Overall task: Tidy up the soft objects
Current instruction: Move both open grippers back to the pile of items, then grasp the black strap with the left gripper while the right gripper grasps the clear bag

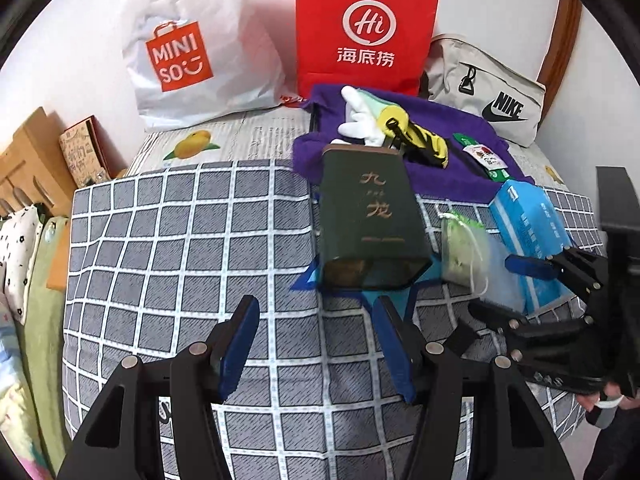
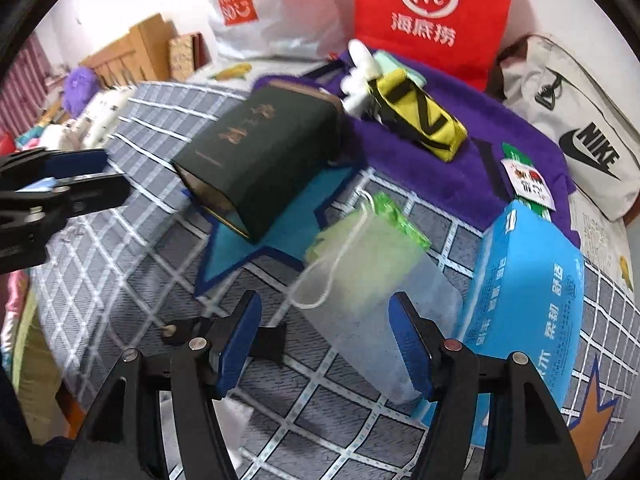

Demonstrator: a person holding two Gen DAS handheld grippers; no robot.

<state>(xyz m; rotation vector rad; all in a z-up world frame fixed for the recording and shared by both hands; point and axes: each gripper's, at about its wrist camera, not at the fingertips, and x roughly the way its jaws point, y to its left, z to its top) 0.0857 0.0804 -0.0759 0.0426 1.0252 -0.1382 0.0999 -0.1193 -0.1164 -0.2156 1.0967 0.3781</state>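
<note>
Checked bedding is lying under both spread, empty grippers, left gripper [image 1: 316, 344] and right gripper [image 2: 326, 344], which is risking snagging the drawstring pouch [image 2: 372, 264] cord at twelve o'clock.

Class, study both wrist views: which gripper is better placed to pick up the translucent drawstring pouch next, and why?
Probably the right gripper: its open jaws already frame the drawstring pouch just ahead. The left gripper faces bare checked bedspread, with the dark green box nearer than the pouch.

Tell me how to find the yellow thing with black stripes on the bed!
Find the tall red bag against the wall. In front of it lies a purple towel, and the yellow pouch rests on that, beside a white plush toy. Nothing else there is yellow with black stripes.
</note>
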